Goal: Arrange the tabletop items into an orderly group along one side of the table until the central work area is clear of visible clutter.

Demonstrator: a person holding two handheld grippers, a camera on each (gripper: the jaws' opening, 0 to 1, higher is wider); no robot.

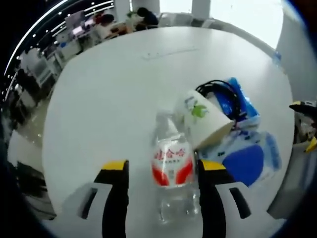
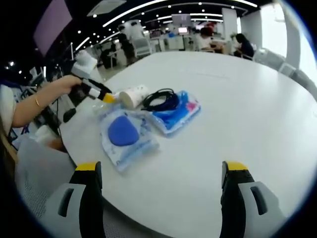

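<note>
In the left gripper view, a clear plastic water bottle (image 1: 172, 171) with a red-and-white label is seen lying on the white desk (image 1: 114, 94) between the jaws of the left claw (image 1: 163, 171). The jaws stand on either side of the bottle, with a visible gap on the left side, so the bottle is judged to be bracketed but not yet clamped; the left claw is spread apart. A white paper cup (image 1: 205, 119) with a green print is tipped on its side just beyond the bottle, leaning toward a coiled black cable (image 1: 223, 94) that rests on a blue packet (image 1: 242, 106). A clear bag holding a blue pad (image 1: 245, 161) lies beside these.

In the right gripper view, the right claw (image 2: 161, 171) is held wide apart over bare desk, gripping nothing. The items are seen clustered near the far-left edge, where the left claw is held by a hand (image 2: 62, 87).

The items are already gathered toward one side, presumably so that the centre is left free; the bottle is probably being taken to be stood or aligned with the group.
</note>
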